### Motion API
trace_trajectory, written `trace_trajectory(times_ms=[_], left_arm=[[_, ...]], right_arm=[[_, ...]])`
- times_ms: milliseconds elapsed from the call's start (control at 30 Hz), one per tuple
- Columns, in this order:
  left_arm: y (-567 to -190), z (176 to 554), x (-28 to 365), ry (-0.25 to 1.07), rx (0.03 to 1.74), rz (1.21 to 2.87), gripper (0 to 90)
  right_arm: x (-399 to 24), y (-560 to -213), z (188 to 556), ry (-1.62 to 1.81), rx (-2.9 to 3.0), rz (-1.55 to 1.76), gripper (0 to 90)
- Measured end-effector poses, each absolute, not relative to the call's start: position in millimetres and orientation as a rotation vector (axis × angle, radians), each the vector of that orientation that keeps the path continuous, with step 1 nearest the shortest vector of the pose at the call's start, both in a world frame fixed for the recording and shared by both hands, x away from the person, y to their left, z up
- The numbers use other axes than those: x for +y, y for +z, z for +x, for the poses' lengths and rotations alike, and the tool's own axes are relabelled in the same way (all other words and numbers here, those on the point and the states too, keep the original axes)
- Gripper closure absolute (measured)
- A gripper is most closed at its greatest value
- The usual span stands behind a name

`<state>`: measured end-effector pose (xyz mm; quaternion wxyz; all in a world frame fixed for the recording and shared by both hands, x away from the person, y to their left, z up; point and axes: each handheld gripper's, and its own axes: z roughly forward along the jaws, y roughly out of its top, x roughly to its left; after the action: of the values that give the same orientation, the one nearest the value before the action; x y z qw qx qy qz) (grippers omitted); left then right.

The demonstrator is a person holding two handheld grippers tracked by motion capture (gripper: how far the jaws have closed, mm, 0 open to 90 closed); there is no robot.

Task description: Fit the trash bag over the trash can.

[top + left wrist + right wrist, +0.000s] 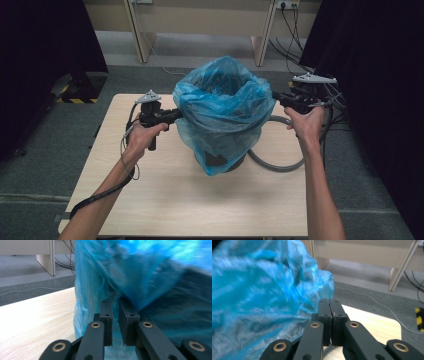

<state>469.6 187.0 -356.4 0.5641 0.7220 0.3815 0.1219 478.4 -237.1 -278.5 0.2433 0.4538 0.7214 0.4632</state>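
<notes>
A blue plastic bag (225,107) is draped over a dark bin (216,161) in the middle of the wooden table (175,200). My left gripper (177,114) is at the bag's left rim. In the left gripper view its jaws (116,303) stand a narrow gap apart, with blue film (140,277) bunched at and between them. My right gripper (276,96) is at the bag's right rim. In the right gripper view its jaws (329,302) are pressed together, and the bag (262,297) runs up to their tips. The bag's mouth is stretched between the two grippers.
A grey hose (275,167) loops on the table to the right of the bin. Cables (332,107) trail off the table's right edge. Desk legs (262,35) stand on the grey floor beyond the table, and dark curtains hang on both sides.
</notes>
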Motion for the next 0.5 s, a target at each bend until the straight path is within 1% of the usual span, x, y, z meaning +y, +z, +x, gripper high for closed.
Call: trace_trajectory(times_ms=[133,167,200,267,300,367,433,500], left_arm=[[-349,456,189,0.307,0.852,1.701,76.0],[-347,454,190,0.320,0.846,1.708,74.1],[-344,452,191,0.329,0.843,1.708,70.9],[-339,448,193,0.336,0.832,1.689,66.8],[-337,446,193,0.337,0.827,1.684,65.8],[-334,444,192,0.359,0.816,1.705,63.8],[-335,442,190,0.346,0.813,1.709,62.4],[-337,440,189,0.335,0.809,1.712,61.4]], right_arm=[[-242,-284,479,1.300,1.962,1.270,82.9],[-242,-283,477,1.304,1.954,1.272,77.7],[-241,-281,476,1.312,1.939,1.286,69.1],[-239,-277,473,1.343,1.946,1.295,61.0],[-237,-276,472,1.343,1.953,1.289,61.3],[-233,-276,469,1.316,1.974,1.252,69.2],[-231,-278,467,1.264,2.008,1.224,78.2],[-232,-282,468,1.207,2.009,1.210,84.2]])
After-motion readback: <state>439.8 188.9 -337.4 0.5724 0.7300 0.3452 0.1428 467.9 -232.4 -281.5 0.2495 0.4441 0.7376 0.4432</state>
